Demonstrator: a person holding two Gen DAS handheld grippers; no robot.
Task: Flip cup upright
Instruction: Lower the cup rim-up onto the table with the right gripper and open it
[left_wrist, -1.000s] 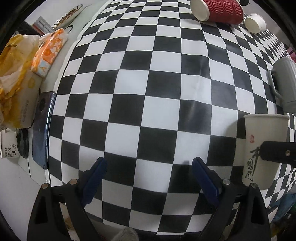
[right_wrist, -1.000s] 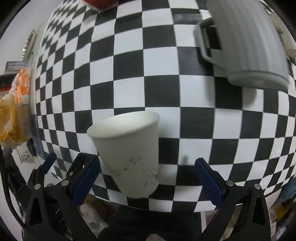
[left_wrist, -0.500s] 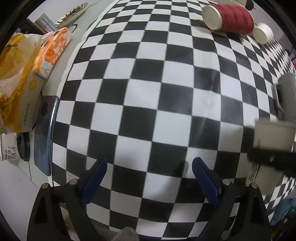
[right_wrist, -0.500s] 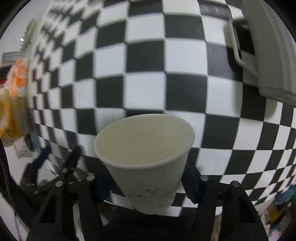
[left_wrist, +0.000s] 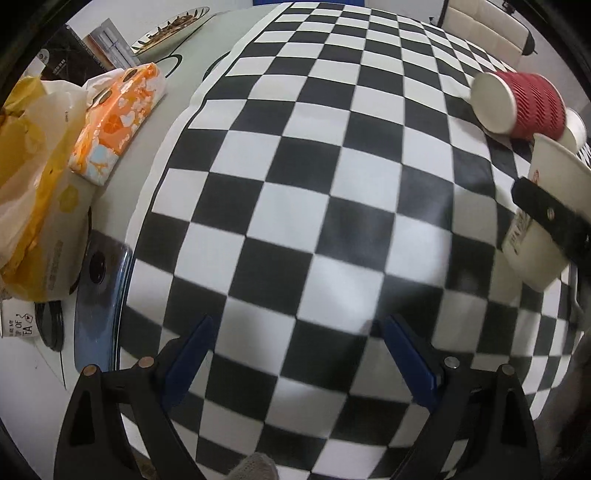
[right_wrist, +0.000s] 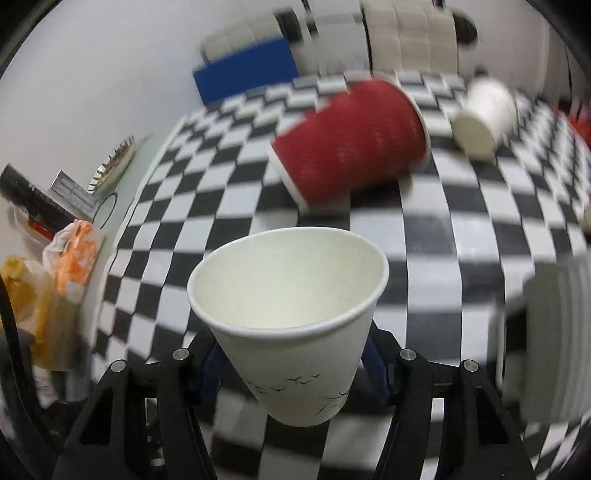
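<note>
My right gripper (right_wrist: 291, 363) is shut on a white paper cup (right_wrist: 291, 317) with small bird drawings. It holds the cup by its lower body above the checkered cloth, mouth up and facing the camera. In the left wrist view the same cup (left_wrist: 546, 218) shows at the right edge, tilted, with a black finger (left_wrist: 550, 216) across it. My left gripper (left_wrist: 295, 360) is open and empty over the cloth (left_wrist: 295, 184).
A red ribbed cup (right_wrist: 351, 140) lies on its side at the back, with a small white cup (right_wrist: 484, 114) beside it. A grey ribbed mug (right_wrist: 557, 339) stands at the right. Snack bags (left_wrist: 114, 122), a phone (left_wrist: 99, 302) and a plate (left_wrist: 170, 29) sit at the left.
My right gripper closed on the white cup, lifted it off the cloth and tipped upward, bringing the far cups into view. My left gripper stayed open and drifted slightly.
</note>
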